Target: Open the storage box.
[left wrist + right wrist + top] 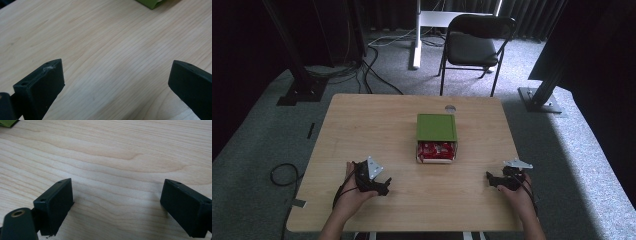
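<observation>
A green-lidded box (436, 127) sits mid-table on the wooden table (362, 125), its lid slid back so red packets (436, 149) show at its near end. My left gripper (384, 185) rests low on the table at the near left, held by a hand, jaws wide apart over bare wood. In the left gripper view a corner of the green box (151, 3) shows at the top. My right gripper (490, 179) lies at the near right, also open with nothing between its jaws. A green box corner (7, 123) shows at the top left of the right gripper view.
A black folding chair (474, 45) stands beyond the table's far edge. Black frame legs (297, 75) and cables lie on the grey carpet at the left, another frame base (539, 97) at the right. A small round grommet (450, 107) marks the table's far side.
</observation>
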A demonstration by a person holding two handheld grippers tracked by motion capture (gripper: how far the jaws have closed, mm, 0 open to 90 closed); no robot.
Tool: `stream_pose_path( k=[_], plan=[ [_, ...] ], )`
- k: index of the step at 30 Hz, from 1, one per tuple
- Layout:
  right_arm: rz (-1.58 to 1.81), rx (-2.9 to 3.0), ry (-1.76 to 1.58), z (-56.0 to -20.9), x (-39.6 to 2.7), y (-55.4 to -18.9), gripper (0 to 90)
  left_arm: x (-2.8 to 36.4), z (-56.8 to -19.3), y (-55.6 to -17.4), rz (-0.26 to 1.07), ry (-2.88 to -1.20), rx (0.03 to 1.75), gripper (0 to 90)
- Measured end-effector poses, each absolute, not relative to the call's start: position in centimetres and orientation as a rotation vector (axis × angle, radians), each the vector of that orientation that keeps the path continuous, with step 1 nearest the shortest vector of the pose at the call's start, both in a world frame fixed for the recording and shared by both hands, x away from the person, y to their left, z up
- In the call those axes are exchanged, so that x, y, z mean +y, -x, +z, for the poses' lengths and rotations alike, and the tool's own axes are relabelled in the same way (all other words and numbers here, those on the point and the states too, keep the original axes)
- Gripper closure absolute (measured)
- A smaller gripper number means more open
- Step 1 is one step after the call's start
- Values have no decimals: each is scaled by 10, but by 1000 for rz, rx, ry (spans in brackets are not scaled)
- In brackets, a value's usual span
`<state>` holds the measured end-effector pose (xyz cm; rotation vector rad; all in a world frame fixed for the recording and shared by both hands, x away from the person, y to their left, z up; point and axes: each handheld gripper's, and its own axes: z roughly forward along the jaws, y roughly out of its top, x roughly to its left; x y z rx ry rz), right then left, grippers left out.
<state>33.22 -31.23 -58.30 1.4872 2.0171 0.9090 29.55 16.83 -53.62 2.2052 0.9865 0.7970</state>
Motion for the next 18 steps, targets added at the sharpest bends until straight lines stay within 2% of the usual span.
stream_pose_path(
  k=[18],
  plan=[
    [909, 2017, -1487, -583, -312, -332, 106, 124, -523, -298, 904, -2296, 782, 14]
  ],
)
